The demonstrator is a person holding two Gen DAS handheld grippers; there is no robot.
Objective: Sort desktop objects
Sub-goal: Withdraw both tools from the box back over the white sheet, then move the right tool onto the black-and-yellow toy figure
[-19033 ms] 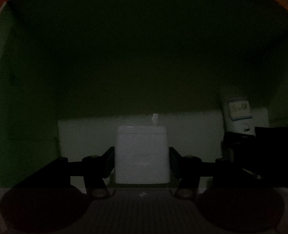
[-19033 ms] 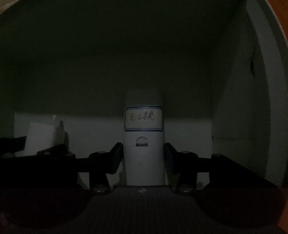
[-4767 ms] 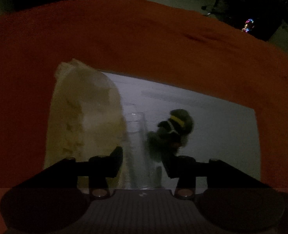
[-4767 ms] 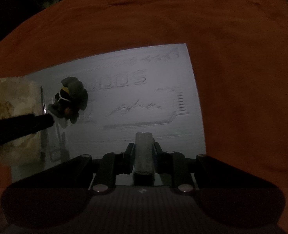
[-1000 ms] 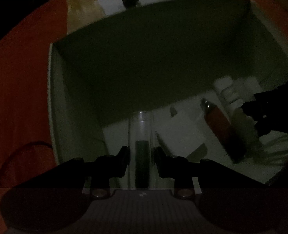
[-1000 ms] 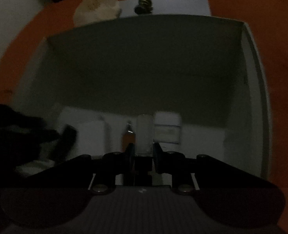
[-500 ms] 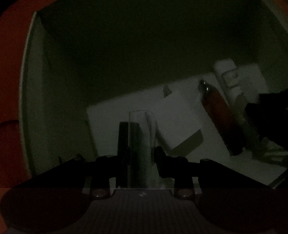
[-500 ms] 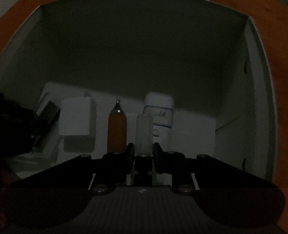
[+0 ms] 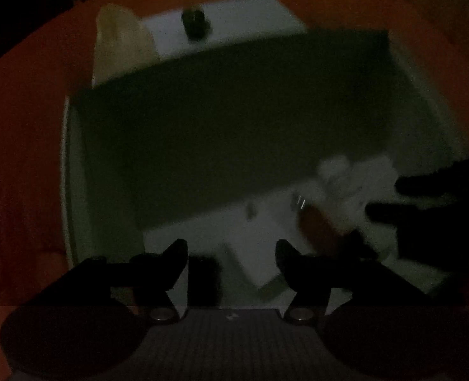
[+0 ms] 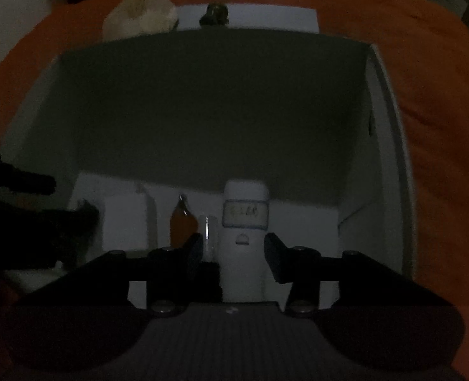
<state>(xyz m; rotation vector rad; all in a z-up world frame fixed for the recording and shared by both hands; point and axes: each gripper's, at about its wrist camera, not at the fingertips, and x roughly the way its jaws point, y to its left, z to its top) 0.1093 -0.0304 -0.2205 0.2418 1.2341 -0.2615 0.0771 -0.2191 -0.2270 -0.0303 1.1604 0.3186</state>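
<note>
The scene is dark. An open white box (image 9: 72,190) (image 10: 390,120) stands on an orange cloth. On its floor lie a white charger block (image 10: 124,222) (image 9: 256,254), an orange tube (image 10: 182,222) (image 9: 317,228), a small clear tube (image 10: 210,231) and a white labelled device (image 10: 245,222) (image 9: 345,177). My left gripper (image 9: 231,254) is open and empty above the box's left part; a dark item (image 9: 202,276) lies just below it. My right gripper (image 10: 231,247) is open over the white device and the clear tube.
Behind the box lies a flat white pad (image 10: 266,17) (image 9: 240,22) with a small dark figurine (image 10: 215,14) (image 9: 196,23) on it. A crumpled pale bag (image 10: 139,16) (image 9: 120,41) sits at the pad's left. The other gripper shows as a dark shape (image 9: 425,209) (image 10: 28,209).
Both grippers have opened and let go of their tubes inside the box. Both have pulled back and up, so the box looks smaller.
</note>
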